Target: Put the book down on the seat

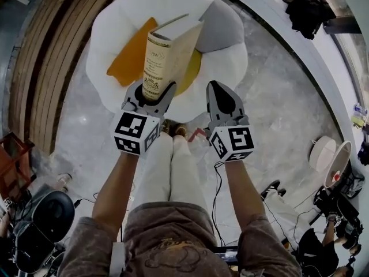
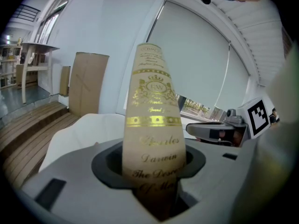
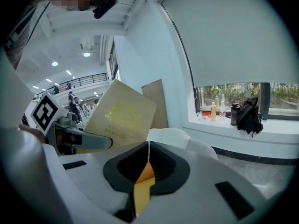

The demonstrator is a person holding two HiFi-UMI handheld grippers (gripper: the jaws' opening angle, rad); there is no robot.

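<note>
Book (image 1: pixel 167 53) looks stiff and heavy, so the left gripper (image 1: pixel 153 91) squeezes its bottom end, while the right gripper (image 1: pixel 215 85) is closed on nothing.

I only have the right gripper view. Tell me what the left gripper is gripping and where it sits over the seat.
Observer: The left gripper is shut on the book. Its fingers clamp the lower end of the spine.
Operator: Describe the seat.
Observer: In the head view, the seat is a white cushion with an orange-yellow centre. The book stands upright over that centre.
Operator: Place my gripper.
Observer: From above, the right gripper is to the book's right, clear of it, near the seat's front edge.
</note>
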